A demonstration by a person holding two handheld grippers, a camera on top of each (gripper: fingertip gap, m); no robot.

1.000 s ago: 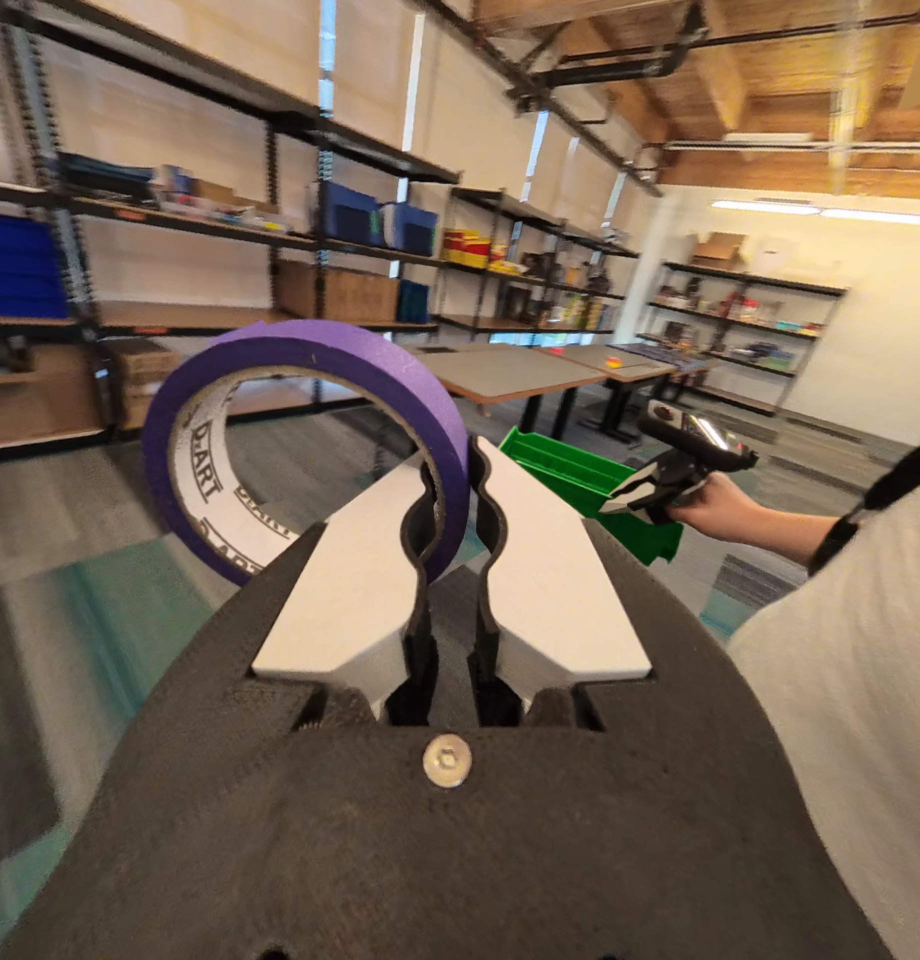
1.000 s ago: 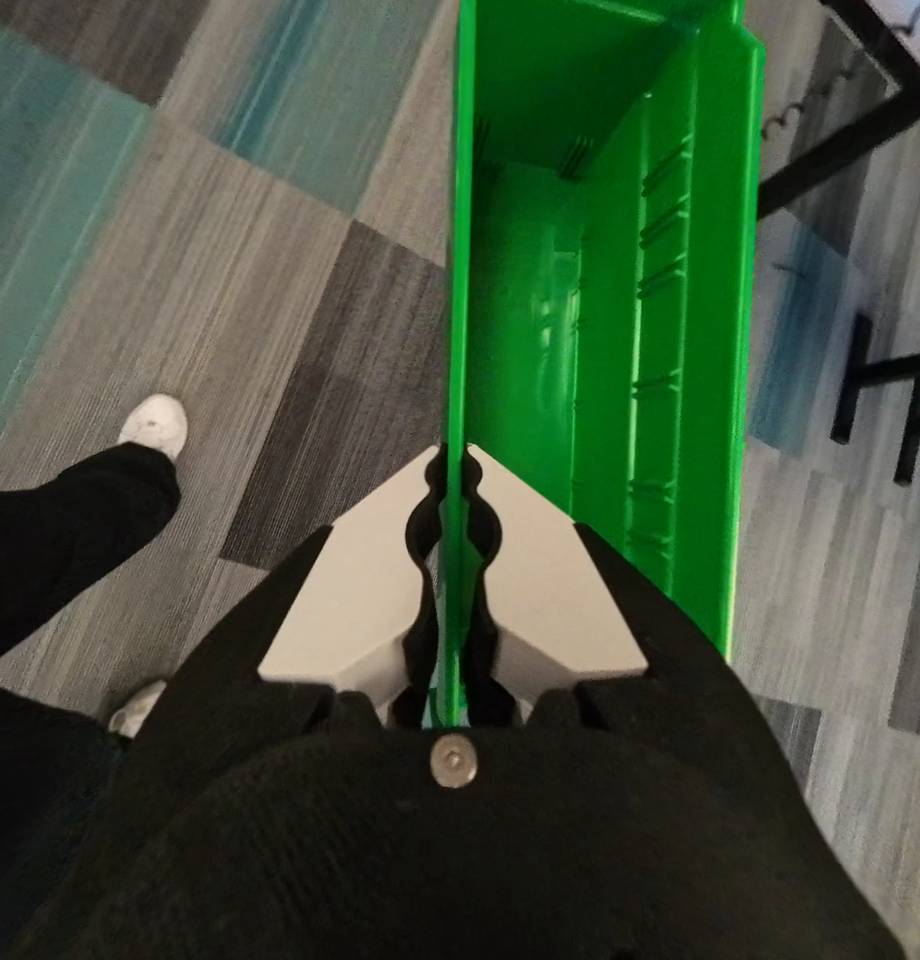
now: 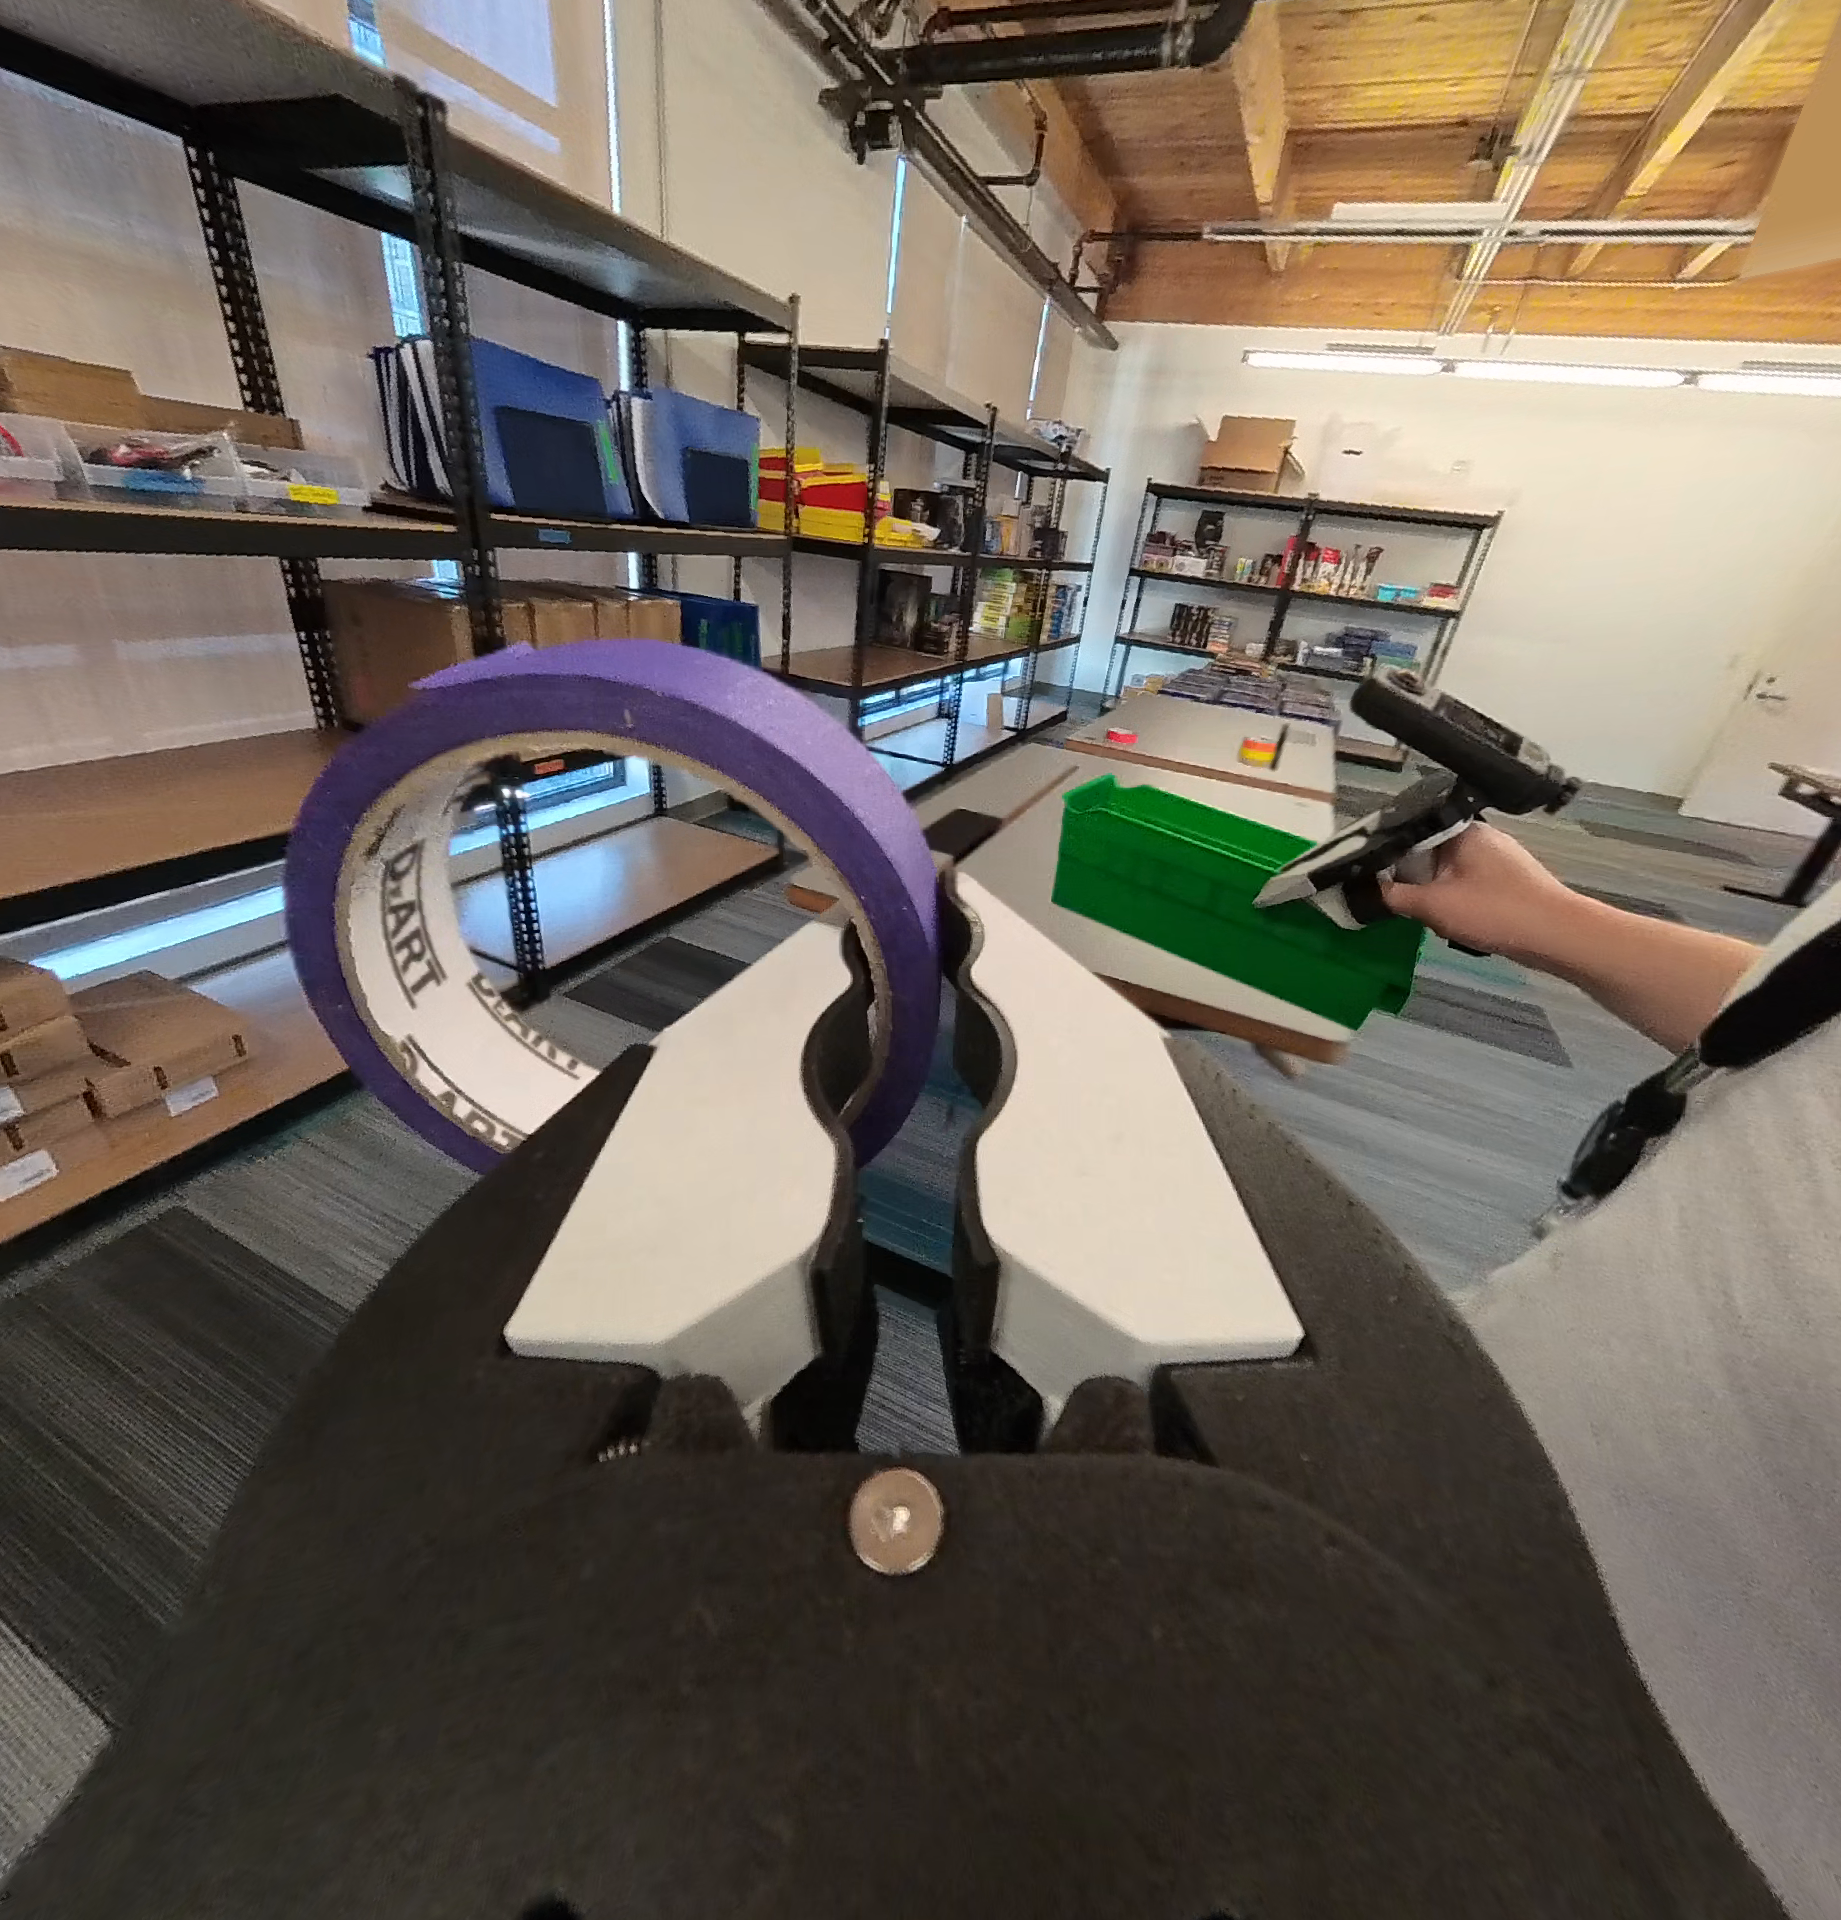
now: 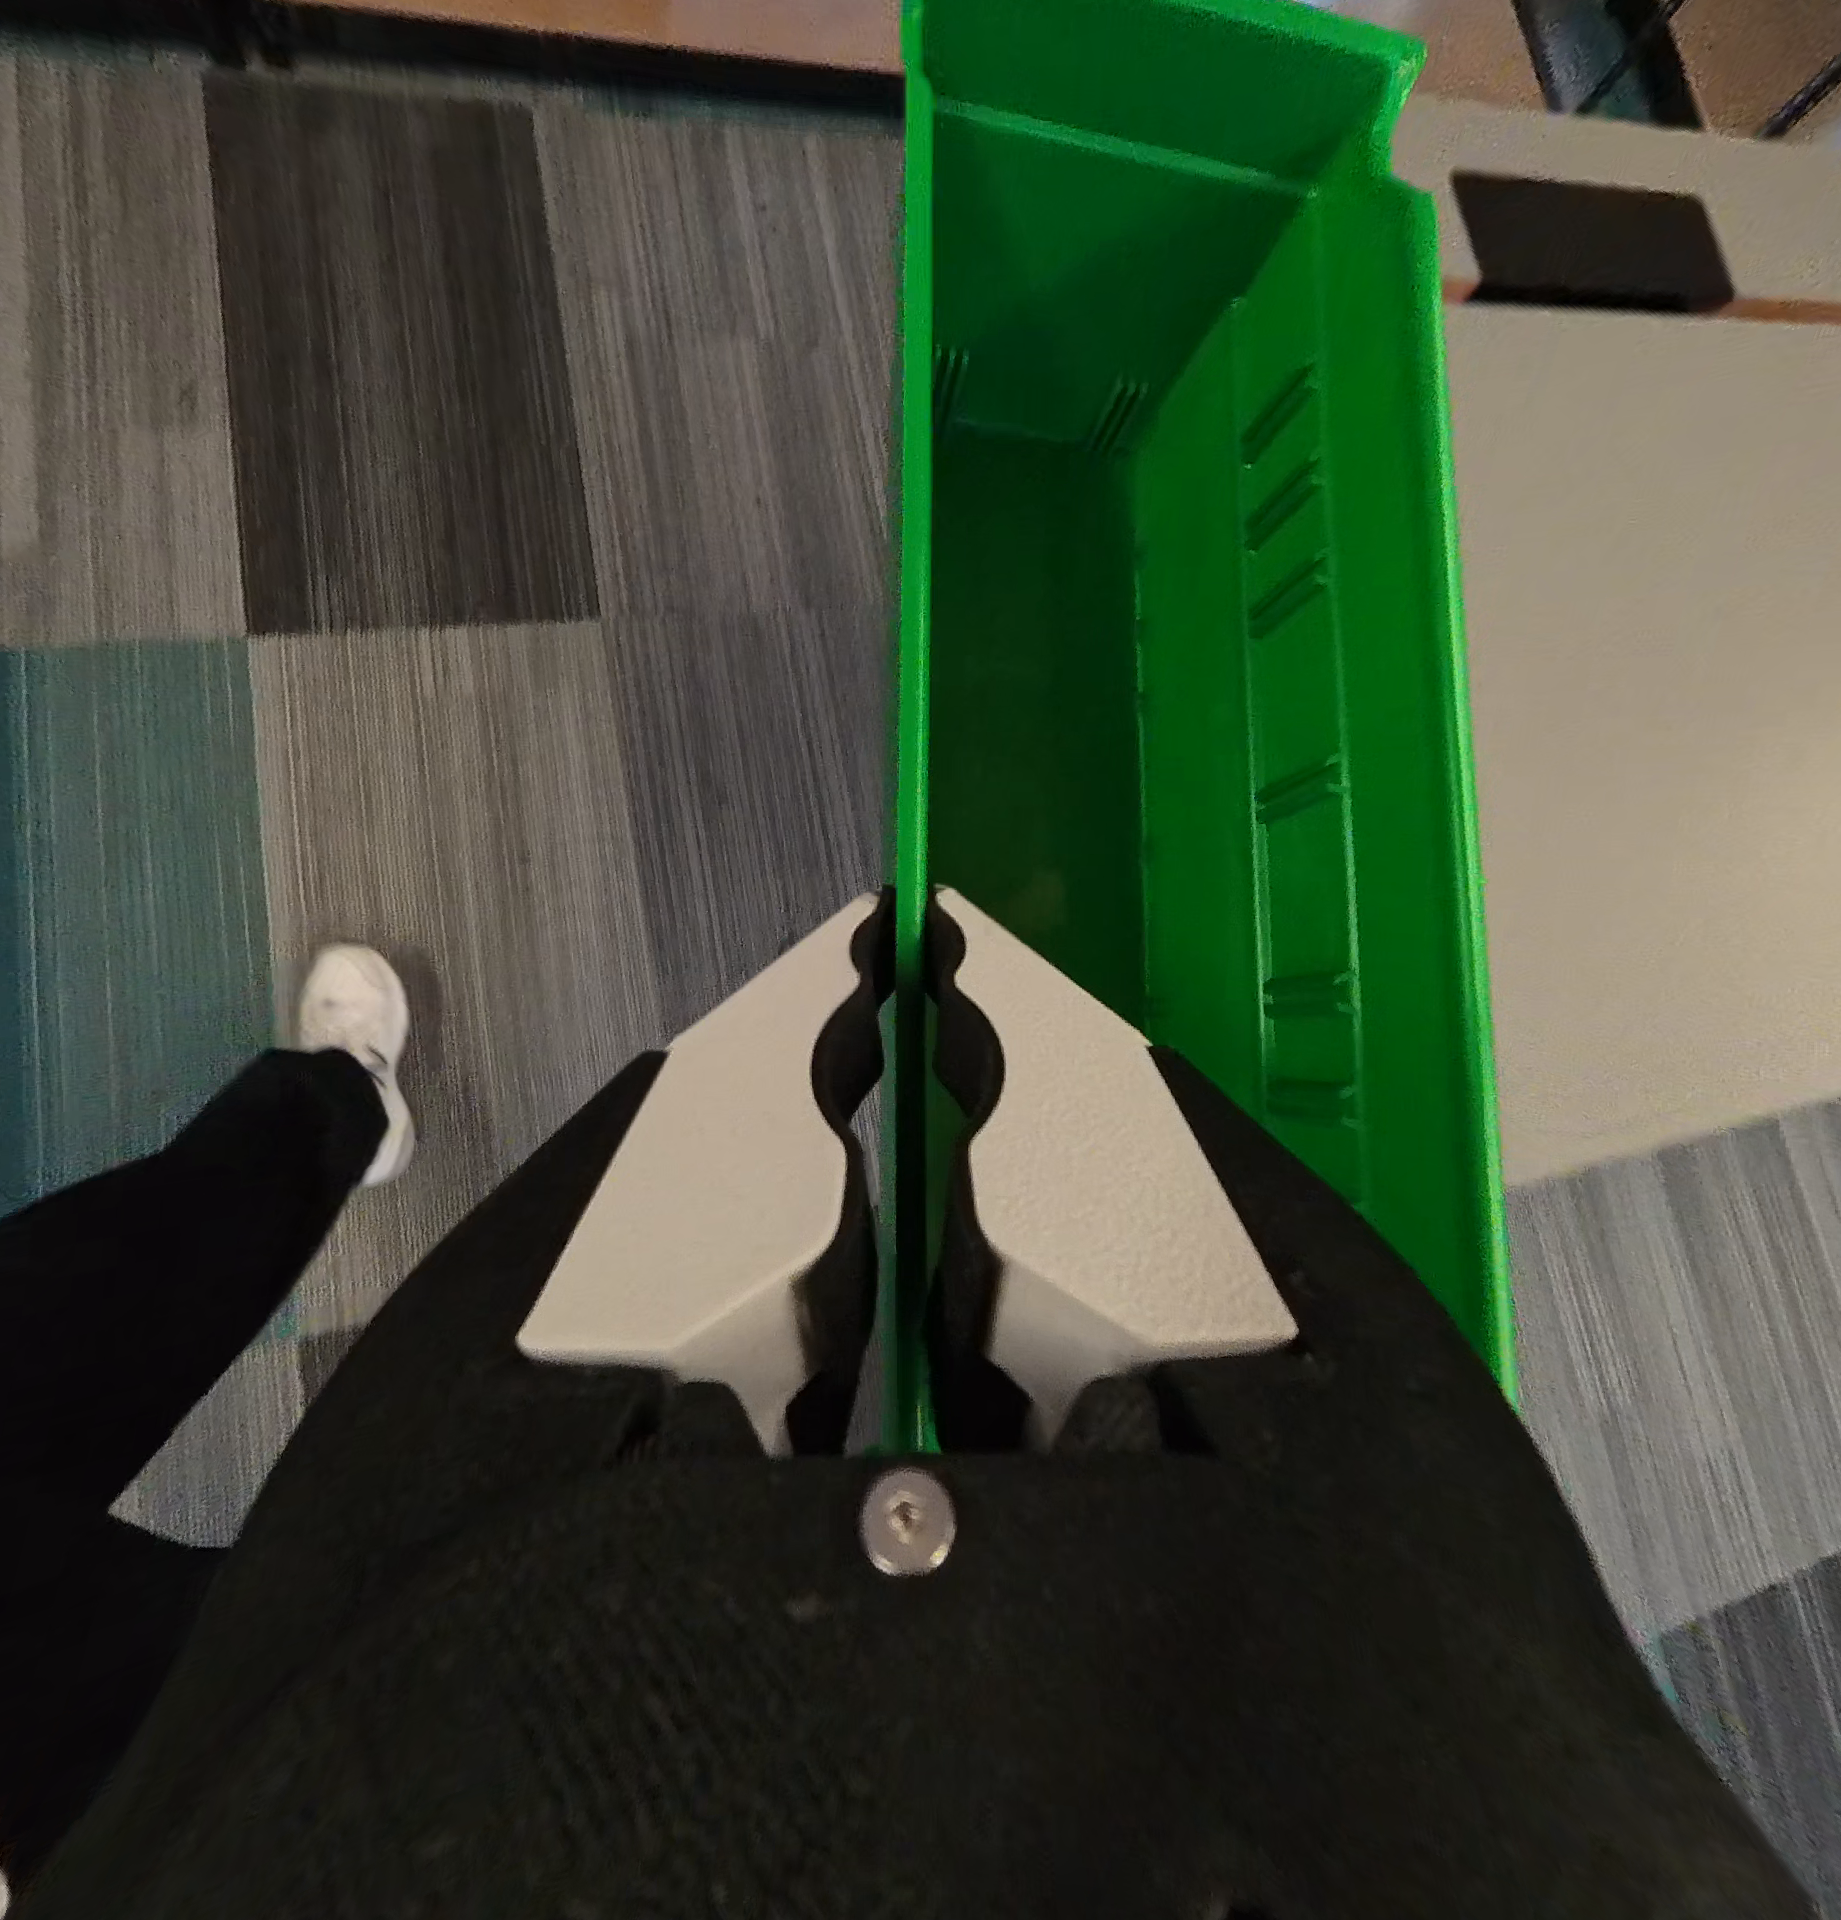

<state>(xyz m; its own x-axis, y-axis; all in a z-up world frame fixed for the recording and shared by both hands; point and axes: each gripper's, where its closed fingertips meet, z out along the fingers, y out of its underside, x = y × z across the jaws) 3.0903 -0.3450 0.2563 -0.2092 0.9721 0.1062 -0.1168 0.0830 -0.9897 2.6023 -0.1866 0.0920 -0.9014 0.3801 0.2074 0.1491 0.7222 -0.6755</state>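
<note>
The left gripper [image 3: 900, 914] was closed on the band of a roll of purple tape [image 3: 625, 894], held upright on edge, with most of the ring standing out to the left of the jaws and its lower arc hidden behind the left finger [image 3: 729, 1132]. To the right of the roll and farther off, the right gripper [image 3: 1300, 883], held in a person's hand [image 3: 1467, 894], met the near wall of a green bin [image 3: 1186, 894]; the lower part of that bin lay over the corner of a grey table [image 3: 1207, 977]. In the right wrist view the right gripper [image 4: 908, 904] was clamped on the bin's [image 4: 1300, 727] thin left wall, which ran between the fingers and vanished into the gripper body. The bin's interior appeared empty, although its near end was cut off by the gripper. A black object [image 4: 1591, 244] on the table [image 4: 1643, 675] beyond the bin was too blurred to identify. Left of the bin, a dark trouser leg [image 4: 147, 1236] and a white shoe [image 4: 350, 1023] stood on striped carpet [image 4: 480, 727].
</note>
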